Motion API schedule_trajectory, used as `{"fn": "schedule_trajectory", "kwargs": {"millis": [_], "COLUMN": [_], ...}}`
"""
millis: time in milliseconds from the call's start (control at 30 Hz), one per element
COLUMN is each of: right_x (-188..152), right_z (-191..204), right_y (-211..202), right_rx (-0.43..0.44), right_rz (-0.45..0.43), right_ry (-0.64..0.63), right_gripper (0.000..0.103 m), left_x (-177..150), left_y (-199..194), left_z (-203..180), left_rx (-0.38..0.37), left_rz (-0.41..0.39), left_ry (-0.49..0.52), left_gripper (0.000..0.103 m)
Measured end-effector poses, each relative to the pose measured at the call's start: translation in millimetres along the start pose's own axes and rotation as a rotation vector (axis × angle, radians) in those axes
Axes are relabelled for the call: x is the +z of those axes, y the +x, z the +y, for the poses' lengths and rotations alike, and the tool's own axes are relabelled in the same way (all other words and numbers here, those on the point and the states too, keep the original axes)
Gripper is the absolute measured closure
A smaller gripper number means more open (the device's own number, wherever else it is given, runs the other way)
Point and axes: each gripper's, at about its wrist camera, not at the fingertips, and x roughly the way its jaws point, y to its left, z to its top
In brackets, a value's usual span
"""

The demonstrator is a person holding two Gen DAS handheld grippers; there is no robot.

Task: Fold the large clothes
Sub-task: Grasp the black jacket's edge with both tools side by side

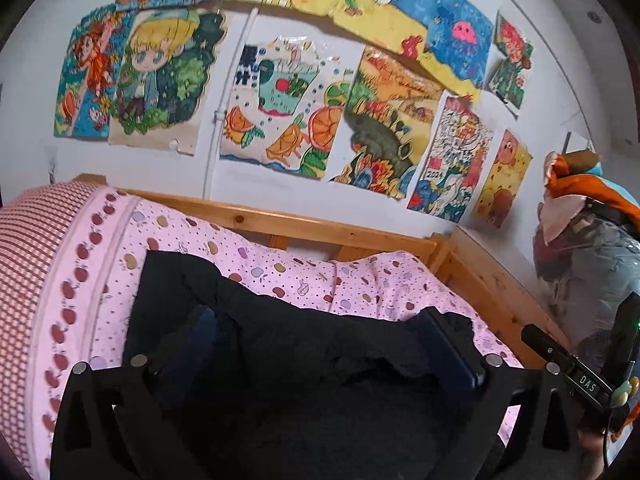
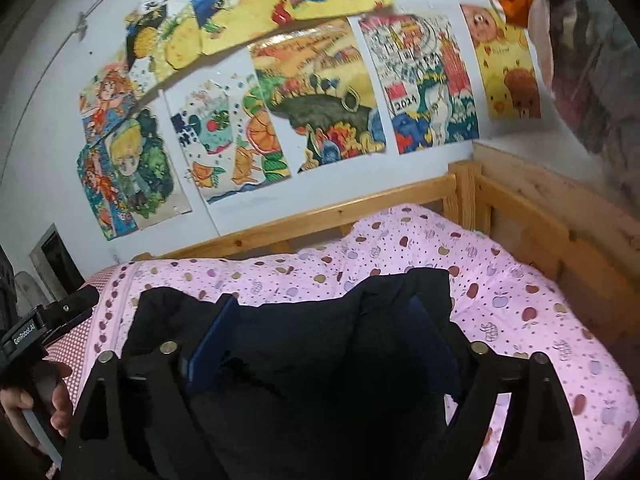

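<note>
The left gripper [image 1: 320, 328] and the right gripper [image 2: 324, 320] are both seen spread wide, nothing pinched between the pads. A black garment [image 1: 304, 360] is laid on the pink apple-print bedspread [image 1: 280, 276], filling each frame's lower centre.

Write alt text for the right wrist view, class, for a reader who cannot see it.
The right gripper is open above a black garment lying on a pink apple-print bedsheet. Behind it are a wooden bed frame and a white wall covered with colourful drawings.
</note>
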Motion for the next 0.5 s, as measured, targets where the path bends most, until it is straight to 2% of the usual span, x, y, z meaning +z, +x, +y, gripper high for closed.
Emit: {"fn": "schedule_trajectory", "kwargs": {"millis": [500], "right_x": [-2], "right_z": [49], "right_y": [-101], "right_rx": [0.038], "right_rz": [-0.101], "right_ry": [-0.126], "right_gripper": [0.009], "left_x": [-8], "left_y": [-99], "left_z": [-12], "left_rx": [0.024], "left_rz": [-0.078], "left_ry": [0.104], "left_gripper": [0.0]}}
